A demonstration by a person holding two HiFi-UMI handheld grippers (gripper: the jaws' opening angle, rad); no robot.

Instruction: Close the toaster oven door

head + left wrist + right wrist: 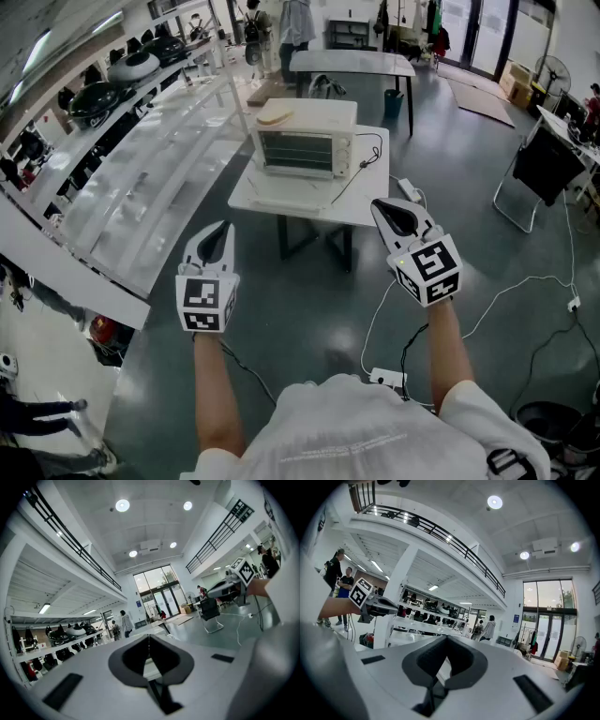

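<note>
The white toaster oven (305, 141) stands on a small white table (361, 202) ahead of me, its front showing wire racks. A pale flat panel (291, 195) lies in front of it, apparently the door folded down. My left gripper (221, 228) and right gripper (379, 205) are held up in the air well short of the table, both shut and empty. In the left gripper view the left gripper (149, 637) has its jaws meeting in a thin line. The right gripper (446, 639) looks the same in its own view. Neither gripper view shows the oven.
A beige flat item (277, 114) lies on the oven top, and its cord (364, 161) trails over the table. Long white shelving (159, 187) runs along the left. A folding chair (539, 173), floor cables (525, 281) and a power strip (386, 378) are on the right. Another table (352, 64) stands behind.
</note>
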